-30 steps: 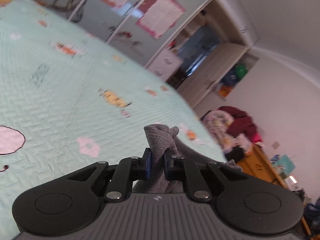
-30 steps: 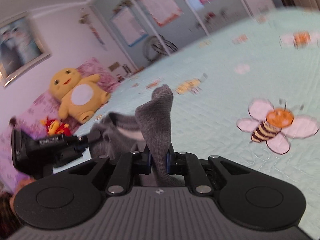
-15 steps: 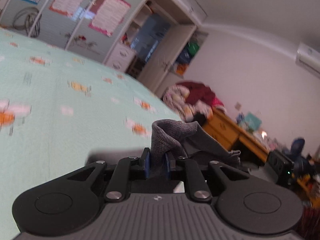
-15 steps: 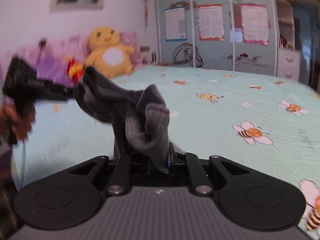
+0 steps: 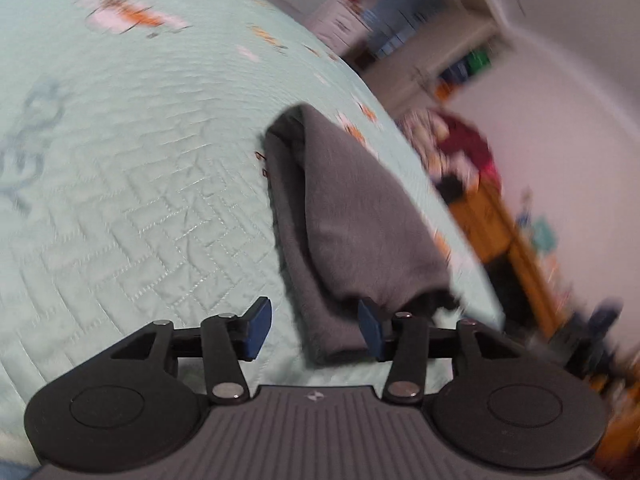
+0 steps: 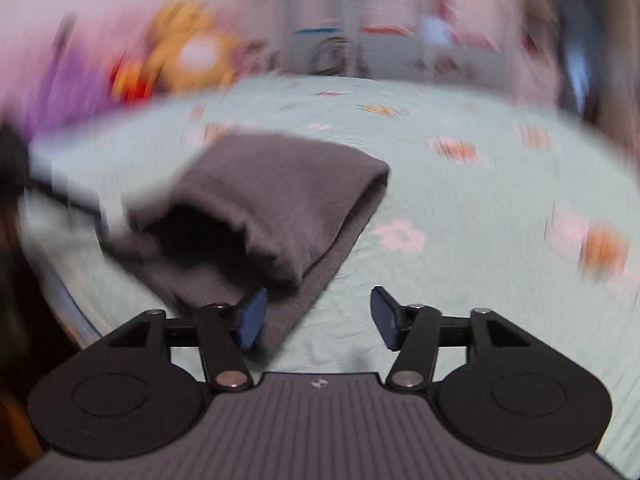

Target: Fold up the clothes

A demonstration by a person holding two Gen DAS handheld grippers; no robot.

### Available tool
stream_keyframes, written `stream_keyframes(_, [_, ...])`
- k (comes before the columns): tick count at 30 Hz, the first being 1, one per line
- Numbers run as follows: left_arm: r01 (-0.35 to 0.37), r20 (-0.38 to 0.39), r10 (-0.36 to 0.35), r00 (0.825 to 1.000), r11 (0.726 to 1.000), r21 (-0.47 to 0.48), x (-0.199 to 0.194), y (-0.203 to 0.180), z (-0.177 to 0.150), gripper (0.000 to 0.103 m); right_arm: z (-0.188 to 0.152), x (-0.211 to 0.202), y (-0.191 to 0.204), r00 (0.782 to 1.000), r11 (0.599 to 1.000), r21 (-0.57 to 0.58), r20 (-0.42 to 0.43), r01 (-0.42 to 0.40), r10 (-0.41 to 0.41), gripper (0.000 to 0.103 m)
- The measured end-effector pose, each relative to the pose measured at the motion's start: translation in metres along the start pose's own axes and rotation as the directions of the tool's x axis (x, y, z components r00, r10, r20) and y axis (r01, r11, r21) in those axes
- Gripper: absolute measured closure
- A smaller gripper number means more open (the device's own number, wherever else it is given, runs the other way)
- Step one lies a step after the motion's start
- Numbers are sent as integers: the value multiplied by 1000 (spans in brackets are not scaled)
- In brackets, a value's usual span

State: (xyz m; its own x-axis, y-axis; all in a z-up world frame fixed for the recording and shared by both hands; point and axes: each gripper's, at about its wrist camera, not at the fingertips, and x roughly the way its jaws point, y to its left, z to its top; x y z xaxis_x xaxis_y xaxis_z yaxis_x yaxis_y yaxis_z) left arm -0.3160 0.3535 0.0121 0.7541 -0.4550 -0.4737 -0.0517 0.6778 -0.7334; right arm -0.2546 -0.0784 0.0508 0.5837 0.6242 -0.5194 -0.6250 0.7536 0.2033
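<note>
Grey garment set down folded, both grippers letting go

Grey knit fabric, the garment (image 5: 352, 216), lies doubled over on a mint-green quilted bedspread (image 5: 132, 184). In the left wrist view it runs from the centre of the frame down to lower centre, its near end between the blue pads. The left gripper (image 5: 315, 330) has just been opening: one pad stands clear on the left, the other sits just beside the cloth on the right, and neither presses it. In the right wrist view the garment (image 6: 272, 200) fills the centre left, upper layer puffed open at its near edge. The right gripper (image 6: 316, 318) has also just been opening; its jaws stand apart over bare quilt, the left pad touching the fabric edge. Both views are blurred.

To finish this release cleanly, I would judge that both grippers should back straight out so no pad snags the knit, and the puffed layer then be pressed flat.
</note>
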Motion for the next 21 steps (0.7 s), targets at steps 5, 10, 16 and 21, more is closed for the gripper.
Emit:
stream_keyframes(5, [-4,19,8,1000,981,-194,28,-6,10,48,-7,17,-49,982,768,615,72,-179,172,44])
stream_keyframes(10, [-26,-8,25,1000,980,-199,45,-15,14,48,-22,40,-55,965,552,806,84,-212,247,44])
stream_keyframes(16, [-14,14,17,1000,971,-239,45,-8,15,48,-32,47,-55,952,447,861,123,-244,281,44])
stream_keyframes(21, [-6,3,7,1000,976,-219,44,-14,17,48,-27,52,-55,945,434,863,134,-259,297,44])
